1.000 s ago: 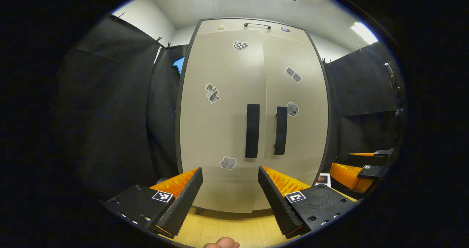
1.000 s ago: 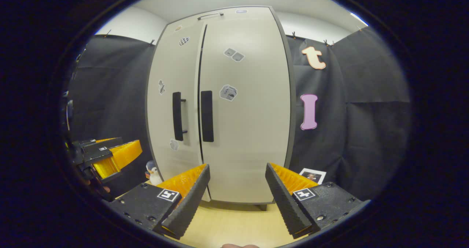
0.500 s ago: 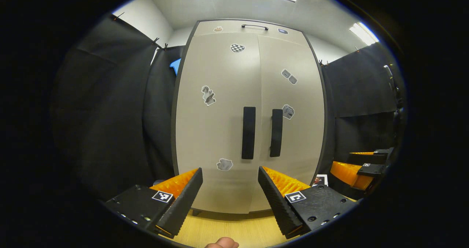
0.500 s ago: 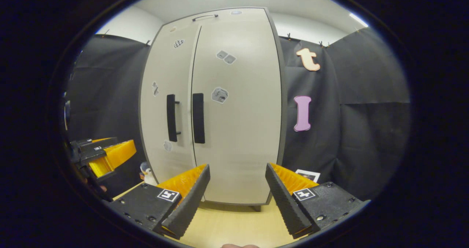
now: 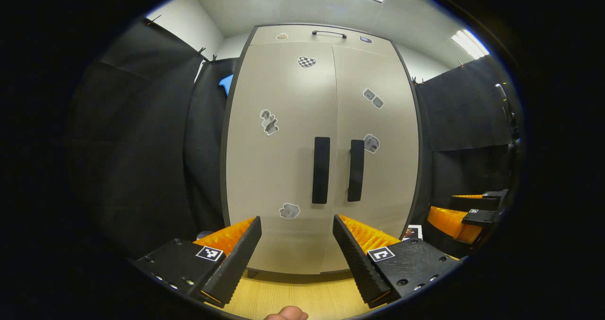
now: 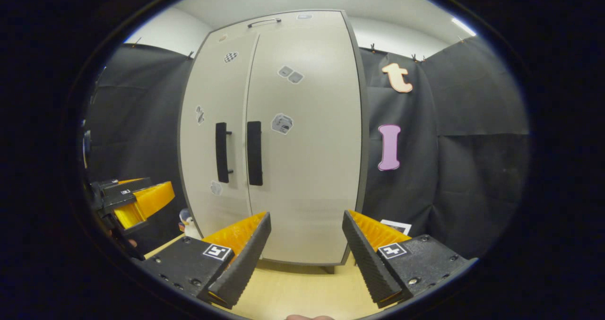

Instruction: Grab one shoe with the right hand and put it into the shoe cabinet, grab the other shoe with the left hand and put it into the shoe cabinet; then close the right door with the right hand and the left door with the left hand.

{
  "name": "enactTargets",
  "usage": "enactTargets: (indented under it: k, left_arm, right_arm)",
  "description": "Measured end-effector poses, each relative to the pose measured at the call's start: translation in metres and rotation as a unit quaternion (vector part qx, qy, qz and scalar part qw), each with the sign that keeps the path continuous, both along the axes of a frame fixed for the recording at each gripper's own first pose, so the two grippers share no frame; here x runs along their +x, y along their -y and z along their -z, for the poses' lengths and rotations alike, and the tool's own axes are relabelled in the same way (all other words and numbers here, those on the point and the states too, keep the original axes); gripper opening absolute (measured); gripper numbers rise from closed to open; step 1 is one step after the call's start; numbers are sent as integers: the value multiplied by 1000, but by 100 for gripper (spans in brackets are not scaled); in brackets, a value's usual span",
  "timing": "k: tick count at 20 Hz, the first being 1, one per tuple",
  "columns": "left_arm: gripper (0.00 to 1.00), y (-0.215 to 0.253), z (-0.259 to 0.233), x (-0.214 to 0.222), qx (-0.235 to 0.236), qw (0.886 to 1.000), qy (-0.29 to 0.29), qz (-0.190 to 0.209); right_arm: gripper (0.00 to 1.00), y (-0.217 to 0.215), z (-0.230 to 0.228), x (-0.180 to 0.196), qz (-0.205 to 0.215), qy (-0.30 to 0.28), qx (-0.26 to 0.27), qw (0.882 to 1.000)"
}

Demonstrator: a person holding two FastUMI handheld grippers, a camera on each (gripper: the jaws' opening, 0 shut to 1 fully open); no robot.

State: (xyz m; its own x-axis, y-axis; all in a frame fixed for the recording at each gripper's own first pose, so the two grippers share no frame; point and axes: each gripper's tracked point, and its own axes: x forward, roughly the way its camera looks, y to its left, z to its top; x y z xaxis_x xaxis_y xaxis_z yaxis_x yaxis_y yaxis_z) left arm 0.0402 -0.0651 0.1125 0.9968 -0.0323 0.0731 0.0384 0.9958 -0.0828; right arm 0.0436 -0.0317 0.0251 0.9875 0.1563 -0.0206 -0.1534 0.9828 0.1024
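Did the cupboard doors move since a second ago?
Yes. The left door was standing a little open and has swung shut, flush with the right door; the dark gap between them, seen in the right gripper view, is gone. Both grippers backed off slightly. The left gripper and right gripper stayed open and empty, touching nothing.

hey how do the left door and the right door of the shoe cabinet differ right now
The left door carries three stickers: checkered, mid-height, low. The right door carries a pair of stickers up high and another by its handle. The left door looks wider in the left gripper view. Both are shut, beige, each with a dark vertical handle beside the middle seam.
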Motion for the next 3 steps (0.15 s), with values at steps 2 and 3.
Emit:
enactTargets:
  k: [2, 3]
  left_arm:
    - [95, -1, 1, 0, -1, 1000, -4, -1]
    - [95, -1, 0, 0, -1, 1000, -4, -1]
  right_arm:
    - [98, 0, 1, 0, 0, -1, 0, 1000]
    - [98, -1, 2, 1, -1, -2, 0, 1000]
